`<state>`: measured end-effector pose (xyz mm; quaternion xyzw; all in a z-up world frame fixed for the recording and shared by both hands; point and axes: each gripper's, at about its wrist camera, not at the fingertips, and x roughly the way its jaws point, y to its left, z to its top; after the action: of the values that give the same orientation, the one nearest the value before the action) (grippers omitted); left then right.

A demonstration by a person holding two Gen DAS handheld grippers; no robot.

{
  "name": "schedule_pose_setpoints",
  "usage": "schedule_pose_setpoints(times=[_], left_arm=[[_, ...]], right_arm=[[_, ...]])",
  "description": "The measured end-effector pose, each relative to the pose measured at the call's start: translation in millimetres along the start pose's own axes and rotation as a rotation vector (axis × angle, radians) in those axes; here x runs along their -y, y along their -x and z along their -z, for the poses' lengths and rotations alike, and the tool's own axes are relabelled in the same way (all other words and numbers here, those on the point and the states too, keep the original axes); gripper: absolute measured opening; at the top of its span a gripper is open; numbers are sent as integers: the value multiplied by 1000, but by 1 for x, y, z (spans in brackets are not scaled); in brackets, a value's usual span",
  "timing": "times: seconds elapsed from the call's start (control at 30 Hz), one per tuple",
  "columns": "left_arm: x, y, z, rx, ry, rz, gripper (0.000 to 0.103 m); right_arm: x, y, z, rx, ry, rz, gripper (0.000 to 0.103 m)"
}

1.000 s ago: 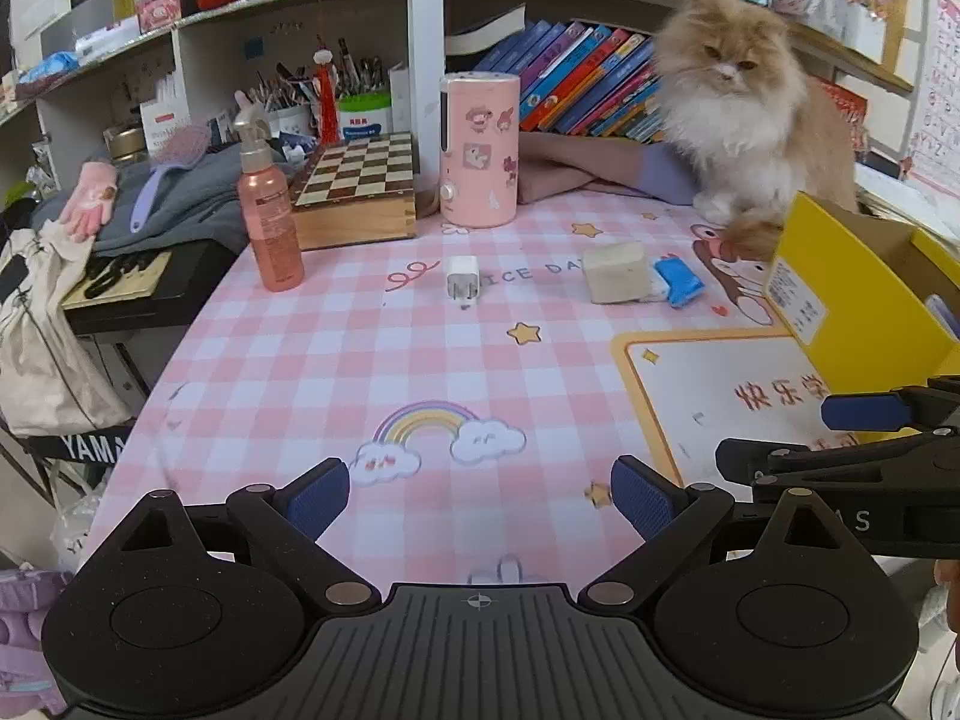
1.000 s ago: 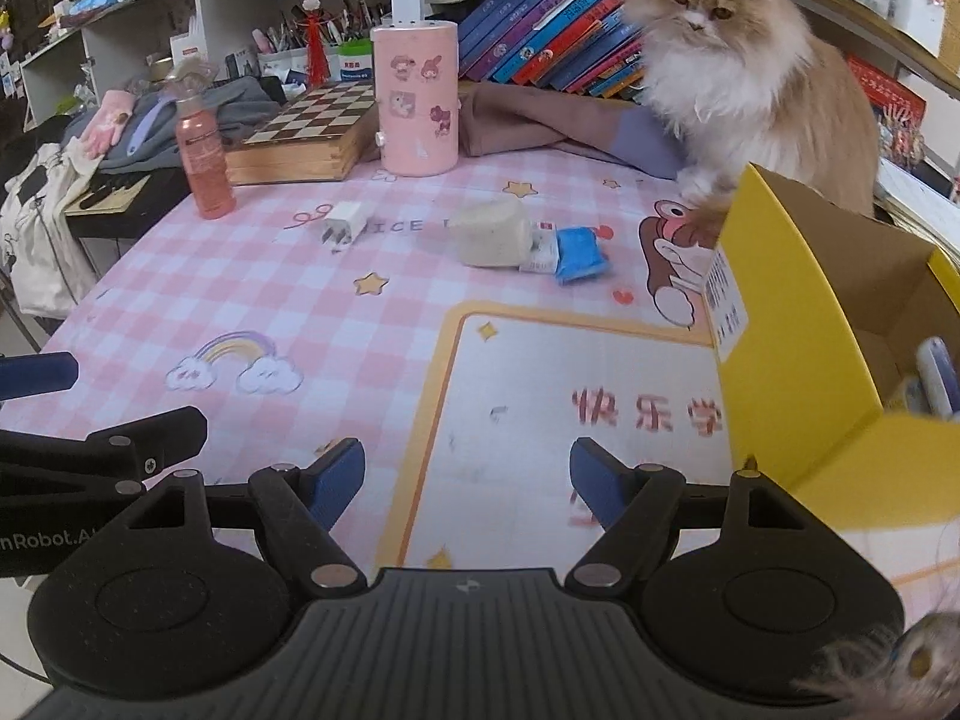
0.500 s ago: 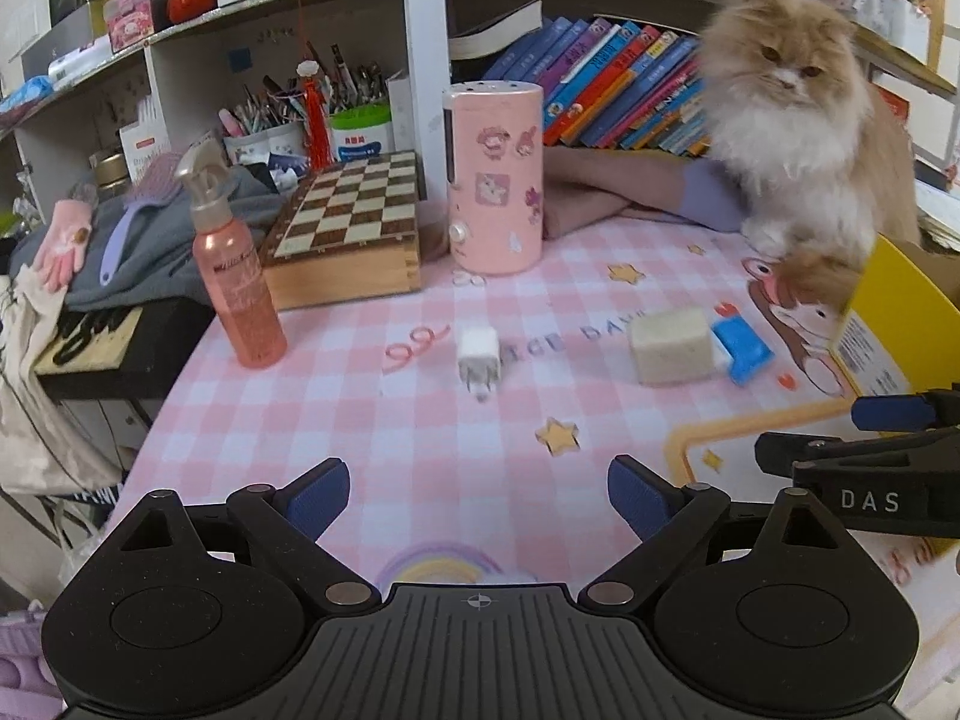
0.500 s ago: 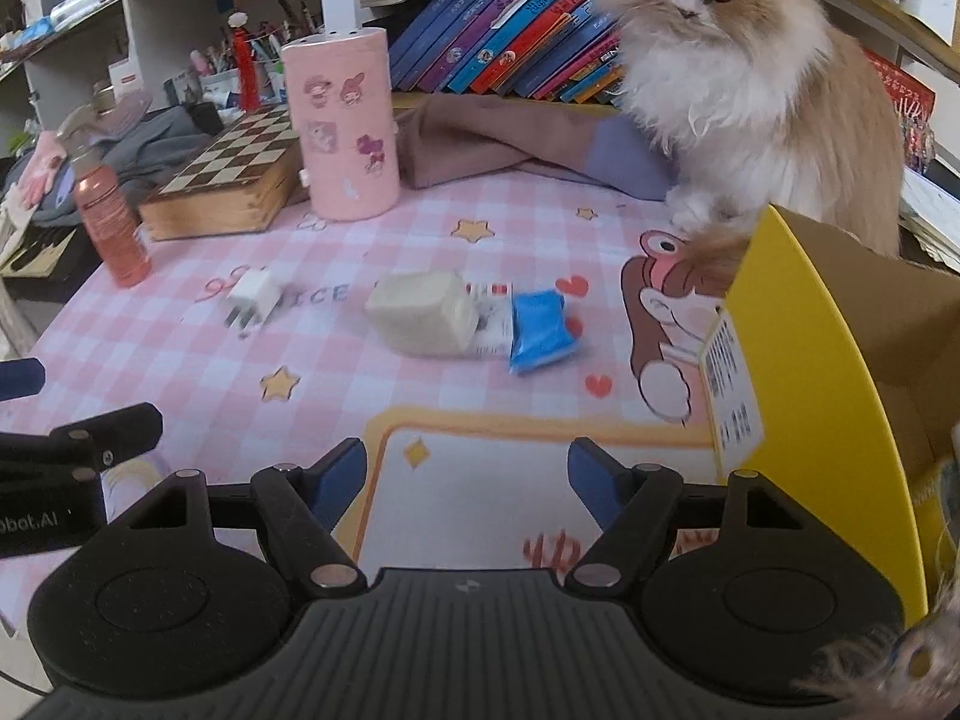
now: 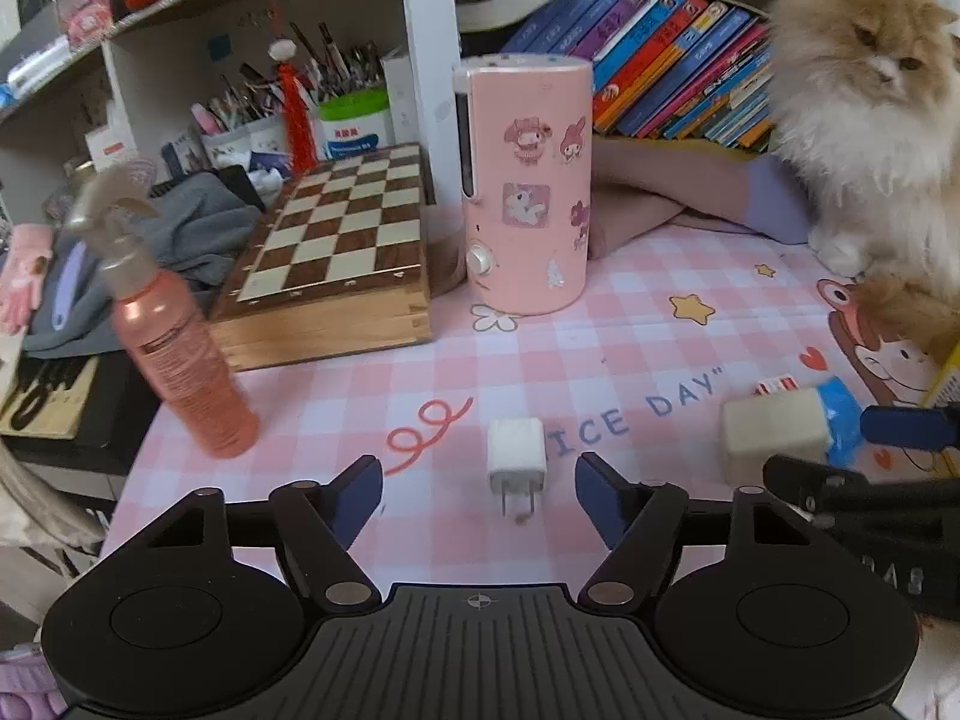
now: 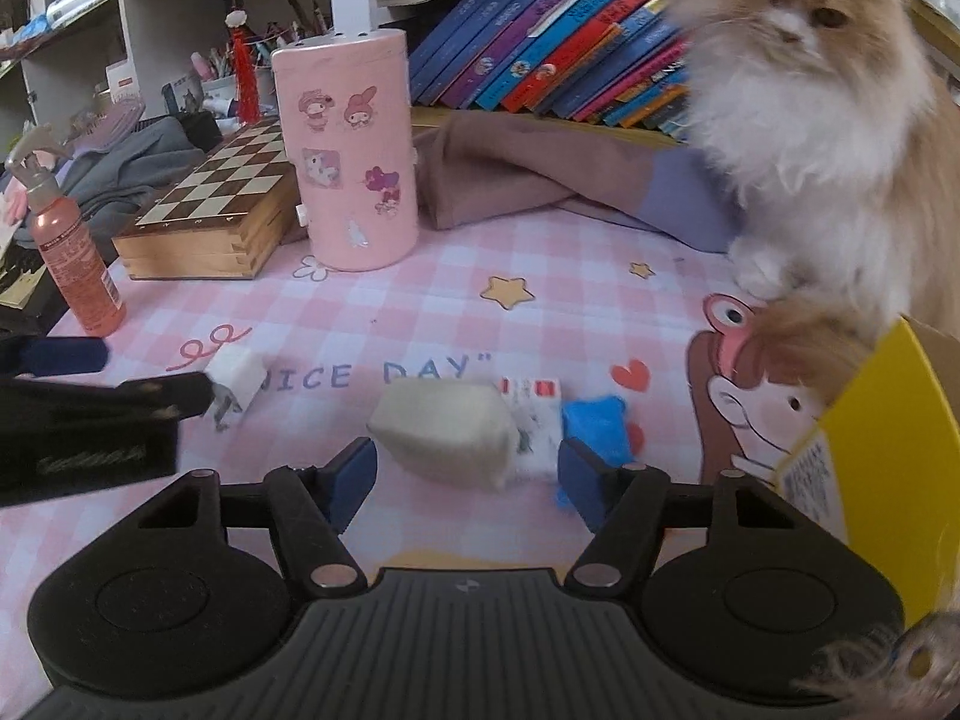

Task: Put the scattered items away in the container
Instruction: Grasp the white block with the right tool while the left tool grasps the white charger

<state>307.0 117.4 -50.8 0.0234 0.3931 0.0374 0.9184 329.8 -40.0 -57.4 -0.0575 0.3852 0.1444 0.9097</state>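
Note:
A white plug charger (image 5: 517, 456) lies on the pink checked cloth, between the fingers of my open left gripper (image 5: 478, 495), not held. It also shows in the right wrist view (image 6: 235, 375). A cream block with a white-and-blue wrapper (image 6: 456, 438) lies between the fingers of my open right gripper (image 6: 465, 483), untouched. It also shows in the left wrist view (image 5: 777, 432). The yellow box (image 6: 882, 450) stands at the right, open at the top.
A pink spray bottle (image 5: 174, 348) stands left of the charger. A wooden chess box (image 5: 336, 258) and a pink cylinder (image 5: 525, 186) stand behind. A fluffy cat (image 6: 828, 138) sits by the yellow box with a paw near its rim. Books line the back.
Both grippers have moved forward over the cloth. The charger now lies between the left fingers and the cream block between the right fingers. Both grippers stay open.

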Motion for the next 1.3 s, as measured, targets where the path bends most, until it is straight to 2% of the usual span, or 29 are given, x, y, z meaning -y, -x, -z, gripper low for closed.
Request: schedule_pose_setpoints(times=[0.23,0.4,0.43,0.47,0.5,0.57,0.67,1.03,1.3], left_arm=[[5,-37,-2,-69,-17,3,48],[5,-47,-1,-68,-7,32,35],[5,-48,-1,-63,-5,42,30],[4,-48,-2,-61,-2,55,28],[4,-48,-2,-59,-2,64,25],[4,-48,-1,-57,-4,64,25],[1,-44,-1,-66,31,63,25],[3,16,3,17,25,125,25],[3,59,24,32,19,151,25]], right_arm=[[-4,-17,-4,4,26,-6,62],[-4,-21,-5,9,40,-12,60],[-3,-21,-4,6,40,-16,58],[-3,-22,-3,3,41,-25,50],[-3,-22,-3,0,43,-31,49],[-4,-20,-2,5,54,-32,41],[-2,-15,-2,4,52,-41,35],[-6,26,4,41,33,-59,33],[-11,62,16,41,26,-69,33]])
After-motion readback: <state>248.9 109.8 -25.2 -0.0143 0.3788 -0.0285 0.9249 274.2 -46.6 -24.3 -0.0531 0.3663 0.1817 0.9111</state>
